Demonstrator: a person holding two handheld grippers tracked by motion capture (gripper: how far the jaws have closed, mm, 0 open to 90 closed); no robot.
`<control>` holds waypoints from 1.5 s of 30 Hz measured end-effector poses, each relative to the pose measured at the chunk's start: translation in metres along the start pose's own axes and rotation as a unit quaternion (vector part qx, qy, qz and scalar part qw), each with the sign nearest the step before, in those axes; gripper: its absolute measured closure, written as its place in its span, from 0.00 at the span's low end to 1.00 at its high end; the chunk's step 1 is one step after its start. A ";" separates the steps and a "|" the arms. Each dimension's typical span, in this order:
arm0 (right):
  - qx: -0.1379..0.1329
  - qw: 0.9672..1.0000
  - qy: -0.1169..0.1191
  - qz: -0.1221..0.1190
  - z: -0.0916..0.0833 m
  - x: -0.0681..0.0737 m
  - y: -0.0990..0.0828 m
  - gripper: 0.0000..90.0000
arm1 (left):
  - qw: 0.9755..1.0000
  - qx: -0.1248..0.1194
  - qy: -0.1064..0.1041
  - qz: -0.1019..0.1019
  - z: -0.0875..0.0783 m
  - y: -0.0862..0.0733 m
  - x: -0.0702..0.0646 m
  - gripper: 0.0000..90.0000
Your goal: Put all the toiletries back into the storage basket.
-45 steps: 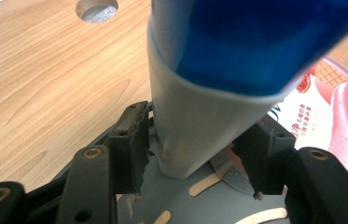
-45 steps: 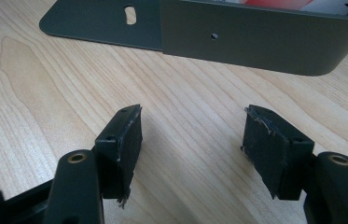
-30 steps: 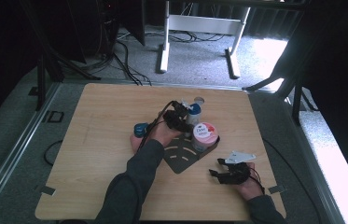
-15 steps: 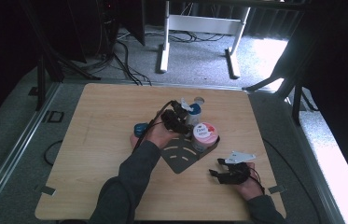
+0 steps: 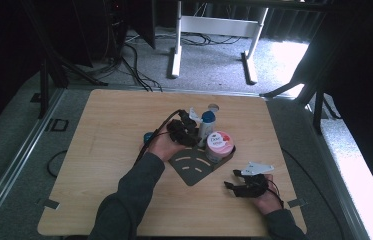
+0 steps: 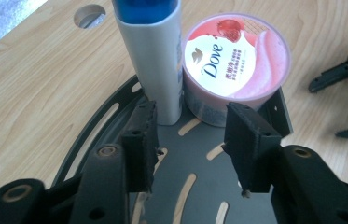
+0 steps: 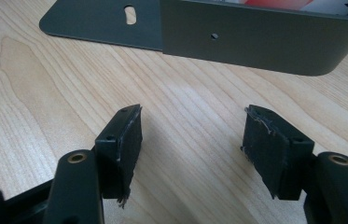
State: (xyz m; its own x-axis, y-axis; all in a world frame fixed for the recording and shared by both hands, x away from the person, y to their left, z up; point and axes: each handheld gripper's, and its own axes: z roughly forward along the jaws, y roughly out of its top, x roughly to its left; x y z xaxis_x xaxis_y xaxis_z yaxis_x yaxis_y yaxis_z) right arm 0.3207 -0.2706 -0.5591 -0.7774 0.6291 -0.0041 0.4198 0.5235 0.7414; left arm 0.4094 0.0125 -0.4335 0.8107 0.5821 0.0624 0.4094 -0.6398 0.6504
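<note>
While the left gripper [image 6: 190,144] hovers over the dark metal rack [image 6: 111,112], its jaws have just been closing with nothing between them; the white bottle [image 6: 155,60] and pink jar [image 6: 234,60] stand touching on the rack just ahead. Well apart, the right gripper [image 7: 190,140] rests on the table [image 7: 45,93], jaws wide and empty.

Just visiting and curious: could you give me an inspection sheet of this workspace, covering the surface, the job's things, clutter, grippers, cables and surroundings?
Surface: wooden table, light wood, a round hole near its far edge.
Job's things: dark metal rack holding an upright white bottle with a blue cap, and a pink Dove tub close beside it.
Clutter: small blue thing by the left hand, too hidden to name.
Grippers: left gripper empty over the rack, jaws just been closing; right gripper open, empty, over bare wood.
Cables: black cable on the left gripper; more on the floor.
Surroundings: grey carpet, white desk frame.
</note>
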 end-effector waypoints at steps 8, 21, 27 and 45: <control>0.000 1.000 0.000 0.000 0.000 0.000 0.000 0.41 | 1.000 0.000 0.000 0.022 -0.015 -0.006 0.001 0.72; 0.000 1.000 -0.001 0.000 0.000 0.000 0.000 0.41 | 0.999 0.002 0.022 0.038 -0.034 -0.013 0.008 0.92; 0.000 1.000 -0.001 -0.001 0.000 0.000 0.000 0.41 | 0.999 0.012 0.025 0.035 -0.046 -0.025 0.018 1.00; 0.000 1.000 -0.001 0.000 0.000 0.000 0.000 0.41 | 0.999 0.036 0.031 0.016 -0.066 -0.046 0.040 1.00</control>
State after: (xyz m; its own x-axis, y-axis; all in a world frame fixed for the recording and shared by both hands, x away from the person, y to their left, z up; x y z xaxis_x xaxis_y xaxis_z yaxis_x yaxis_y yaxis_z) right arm 0.3206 -0.2706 -0.5592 -0.7764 0.6302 -0.0052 0.4198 0.5234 0.7415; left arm 0.3954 0.0987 -0.4105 0.7980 0.5883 0.1304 0.4137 -0.6922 0.5914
